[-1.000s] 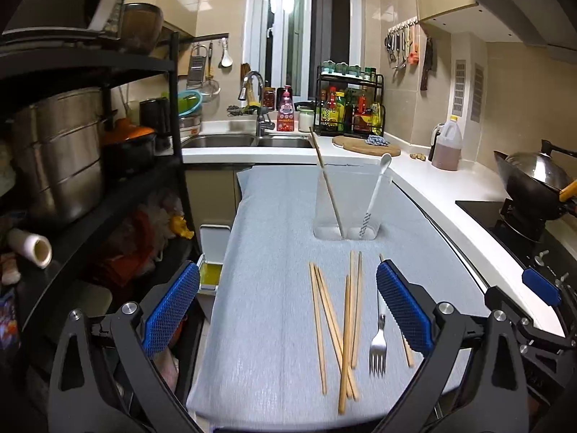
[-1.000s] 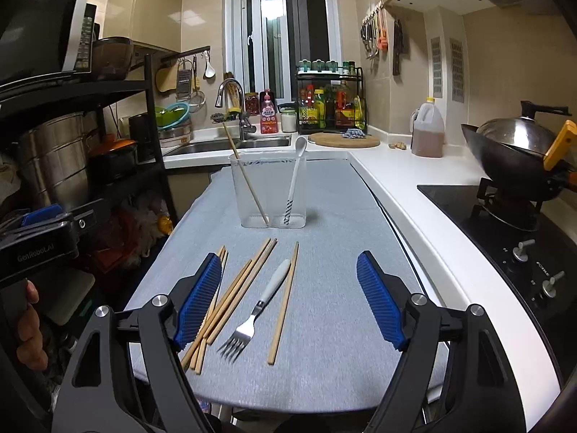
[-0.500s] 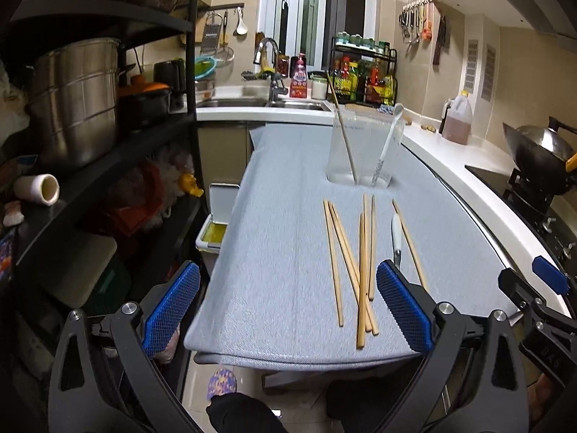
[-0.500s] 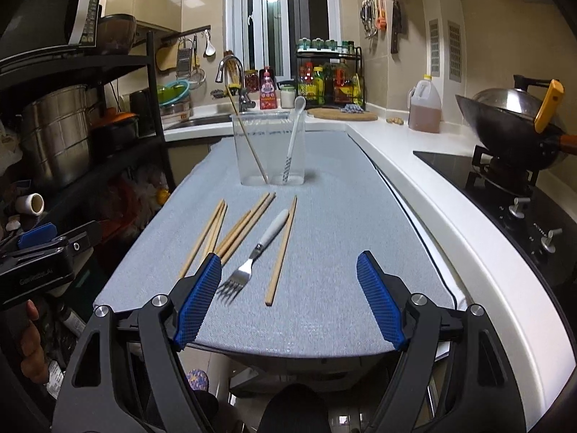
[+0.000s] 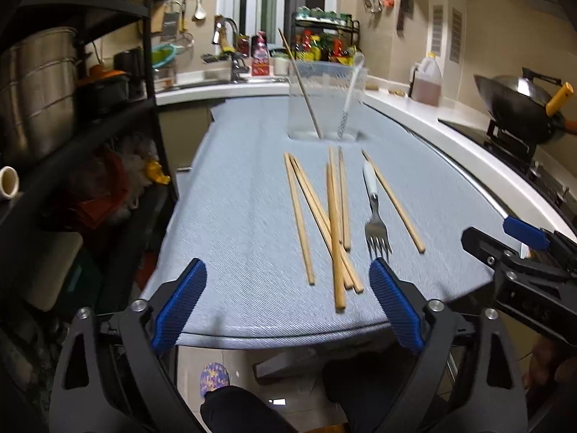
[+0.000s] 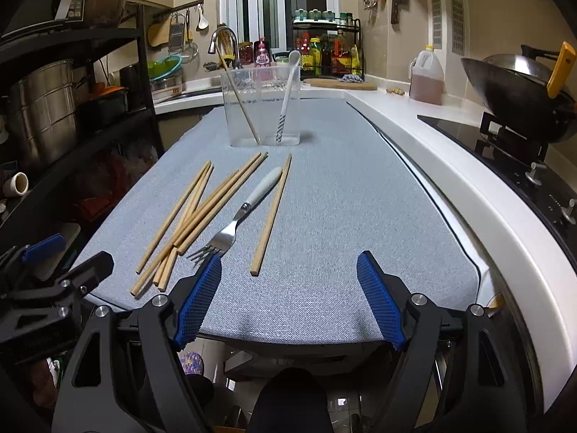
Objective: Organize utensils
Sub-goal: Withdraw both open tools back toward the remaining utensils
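Several wooden chopsticks (image 5: 333,216) lie loose on the grey cloth (image 5: 234,198), with a white-handled fork (image 5: 375,216) to their right. They show in the right wrist view too: the chopsticks (image 6: 202,213) and the fork (image 6: 238,216). A clear container (image 6: 261,108) at the cloth's far end holds one chopstick and a white spoon (image 6: 288,93); it also shows in the left wrist view (image 5: 324,101). My left gripper (image 5: 288,303) is open and empty at the cloth's near edge. My right gripper (image 6: 288,296) is open and empty, its left pad close to the fork's tines.
A black shelf rack with steel pots (image 5: 39,83) stands on the left. A white counter (image 6: 450,151) runs along the right with a wok (image 6: 519,86) on the stove and an oil jug (image 6: 425,75). A sink and spice rack (image 6: 324,50) are at the back.
Both grippers have pulled back toward the cloth's near edge and sit lower. The utensils and container have not moved. Both grippers stay open.
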The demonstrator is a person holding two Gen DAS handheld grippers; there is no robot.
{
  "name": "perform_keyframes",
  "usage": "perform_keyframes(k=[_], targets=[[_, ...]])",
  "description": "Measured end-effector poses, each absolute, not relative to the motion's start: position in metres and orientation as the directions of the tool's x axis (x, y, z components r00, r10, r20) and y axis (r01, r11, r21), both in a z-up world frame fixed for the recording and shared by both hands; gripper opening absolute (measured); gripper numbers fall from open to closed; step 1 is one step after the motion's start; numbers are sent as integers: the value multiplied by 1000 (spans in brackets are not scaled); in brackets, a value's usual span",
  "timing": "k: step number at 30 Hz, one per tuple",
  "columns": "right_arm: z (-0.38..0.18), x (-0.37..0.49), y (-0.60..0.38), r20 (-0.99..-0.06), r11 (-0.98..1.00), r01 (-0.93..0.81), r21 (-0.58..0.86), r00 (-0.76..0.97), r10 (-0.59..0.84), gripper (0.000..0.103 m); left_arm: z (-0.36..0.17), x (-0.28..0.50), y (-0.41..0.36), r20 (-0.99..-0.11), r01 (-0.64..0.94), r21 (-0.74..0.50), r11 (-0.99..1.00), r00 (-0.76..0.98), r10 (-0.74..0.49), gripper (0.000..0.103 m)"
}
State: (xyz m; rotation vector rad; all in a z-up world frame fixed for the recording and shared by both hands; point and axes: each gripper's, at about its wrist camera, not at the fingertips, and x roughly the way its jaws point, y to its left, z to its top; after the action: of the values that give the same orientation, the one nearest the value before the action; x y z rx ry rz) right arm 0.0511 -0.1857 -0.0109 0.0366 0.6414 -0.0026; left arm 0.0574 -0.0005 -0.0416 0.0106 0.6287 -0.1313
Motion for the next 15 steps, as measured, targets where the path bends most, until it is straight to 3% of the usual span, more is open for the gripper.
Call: perform_keyframes(k=[2,4,7,15], targets=[[-19,55,-185,-605,999,13,31,796,8,77,-50,60,-3,-598,139,-31,990,791,-130,77],[-25,57,-184,-609,1000,10,25,793,8,77,-57,64,-6,-610,160,-30,987,779,-145,62],[-34,61,-183,-611,1000,0,25,792,15,76,-67,67,-10,-625,189,-26,982,764,-164,51],[-45,71,-176,-594,1000,-21,22,804,30,67,-75,70,-15,-610,230,-22,973,768,-195,44]])
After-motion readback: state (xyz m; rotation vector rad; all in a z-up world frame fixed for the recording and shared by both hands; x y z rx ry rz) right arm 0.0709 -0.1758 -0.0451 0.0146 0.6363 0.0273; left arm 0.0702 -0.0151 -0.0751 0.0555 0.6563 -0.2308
